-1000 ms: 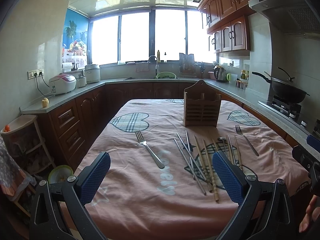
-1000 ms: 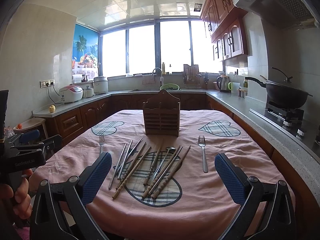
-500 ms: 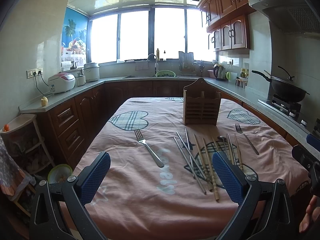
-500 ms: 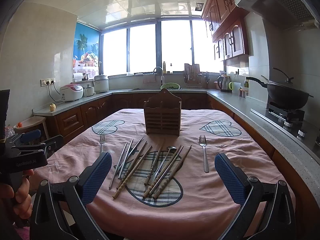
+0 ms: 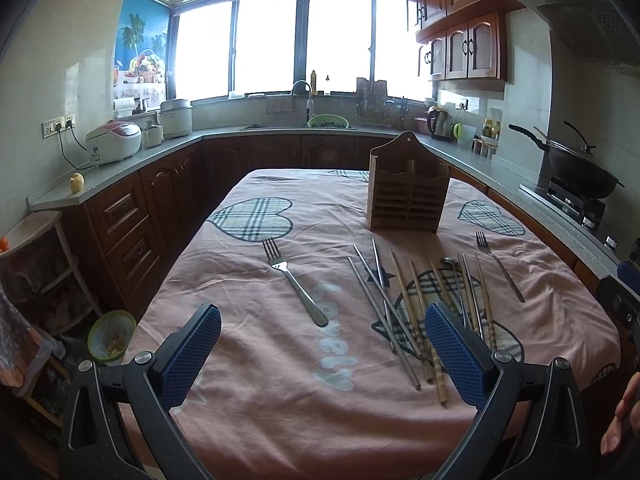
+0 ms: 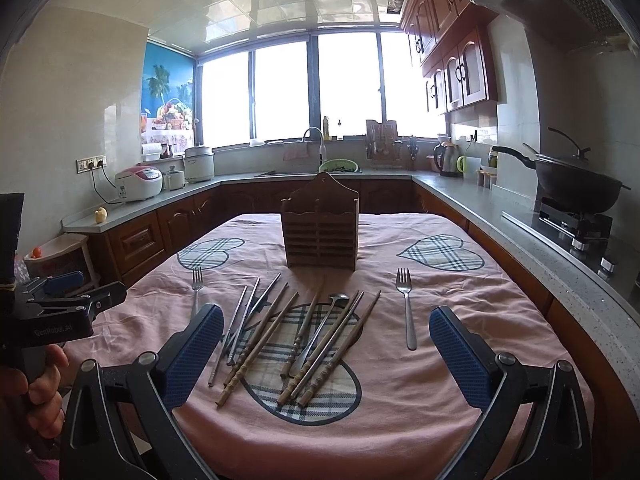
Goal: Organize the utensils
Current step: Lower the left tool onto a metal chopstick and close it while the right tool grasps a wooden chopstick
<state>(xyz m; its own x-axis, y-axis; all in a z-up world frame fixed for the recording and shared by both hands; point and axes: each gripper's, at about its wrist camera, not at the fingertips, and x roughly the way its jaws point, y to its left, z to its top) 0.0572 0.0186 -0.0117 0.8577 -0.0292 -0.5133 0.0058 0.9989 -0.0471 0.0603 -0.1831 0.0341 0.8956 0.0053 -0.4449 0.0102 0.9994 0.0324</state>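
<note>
Nothing has been sorted yet, by the look of it: every utensil lies loose on the pink-clothed tabletop [image 6: 460, 360], and the wooden holder [image 6: 320, 236] stands upright at the far middle with nothing visible in it. This looks like the opening step, choosing a first piece.

Going left to right in the right wrist view: the left claw [image 5: 322, 354] hovers over the near edge with its blue pads spread wide and nothing between them. Next lies the left fork [image 6: 196, 290], alone. Then comes the fanned heap in the middle: metal chopsticks [image 6: 244, 320], roughly four, and wooden chopsticks [image 6: 260, 344], roughly eight, though overlaps make both counts uncertain, with one spoon [image 6: 320, 330] lying among them. The right fork [image 6: 406, 308] lies apart. So two forks, one spoon. The right claw [image 6: 326, 354] is likewise spread wide and empty.

The next move likely calls for lowering one claw onto a lone fork, pinching its thin handle flat against the cloth.
</note>
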